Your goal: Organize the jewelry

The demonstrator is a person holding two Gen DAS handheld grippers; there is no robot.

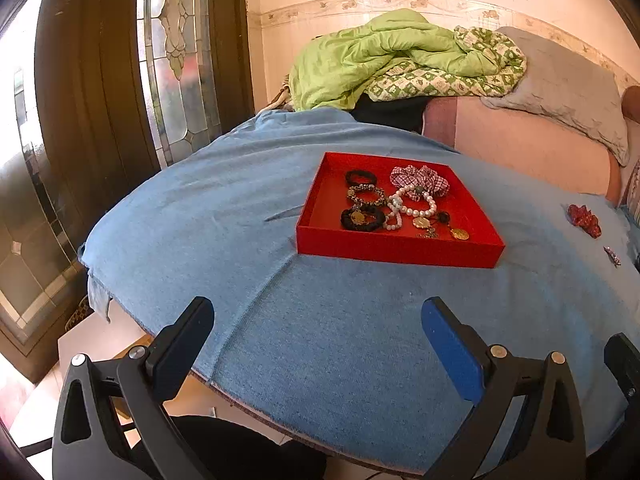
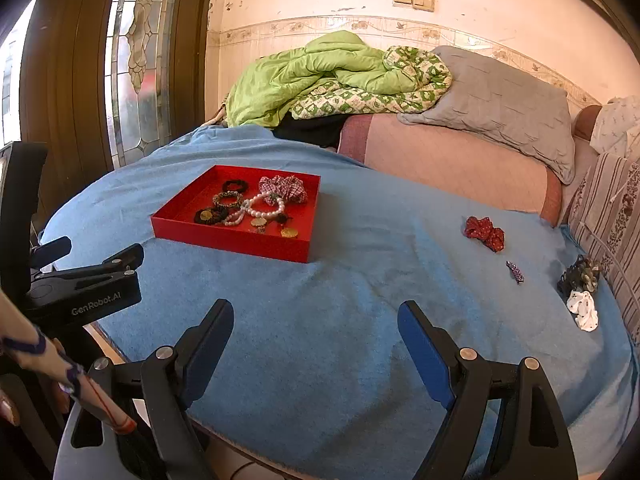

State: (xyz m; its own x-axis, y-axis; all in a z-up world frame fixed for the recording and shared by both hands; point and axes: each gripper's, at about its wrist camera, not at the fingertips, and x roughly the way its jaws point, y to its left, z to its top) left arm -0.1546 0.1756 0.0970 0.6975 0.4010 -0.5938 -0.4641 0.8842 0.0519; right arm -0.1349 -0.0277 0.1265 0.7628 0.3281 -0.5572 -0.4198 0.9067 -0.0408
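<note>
Left wrist view, left gripper [image 1: 318, 320]: hovering over the near edge of the desk [image 1: 240, 280], jaws standing wide apart, nothing between them.
Left wrist view, red tray [image 1: 400, 246]: sitting on the blue cloth ahead of the gripper, well apart from it.
Left wrist view, tray contents: holding a pearl bracelet [image 1: 412, 204], black hair ties [image 1: 360, 178], a checked scrunchie [image 1: 420, 180] and gold pendants [image 1: 460, 234], all lying crowded and overlapping.
Left wrist view, strays: showing a red scrunchie [image 1: 584, 220] and a small clip [image 1: 612, 256] at the far right, outside the tray.

Right wrist view, right gripper [image 2: 316, 322]: hovering above bare cloth, jaws gaping wide and carrying nothing.
Right wrist view, leftover pieces: lying to the right, well apart from the tray [image 2: 232, 240]: red scrunchie [image 2: 484, 232], small clip [image 2: 515, 271], a dark piece [image 2: 580, 276] and a white piece [image 2: 584, 310], possibly fabric ties, being too small to tell.
Right wrist view, other gripper: left gripper's body showing at the left edge beside a person's hand [image 2: 8, 404].

Progress: looking partly done, several pieces waiting outside the tray.
Risk, cloth: pinching the soft blue cloth along with a thin piece, then dragging tray and cloth together.
Risk, small clip: slipping out of wide pads through lying so flat.
Risk, tray: snagging the pearl strand while dropping in another piece, tangling the pile.
Risk, edge: nudging the white piece off the desk's right side.
</note>
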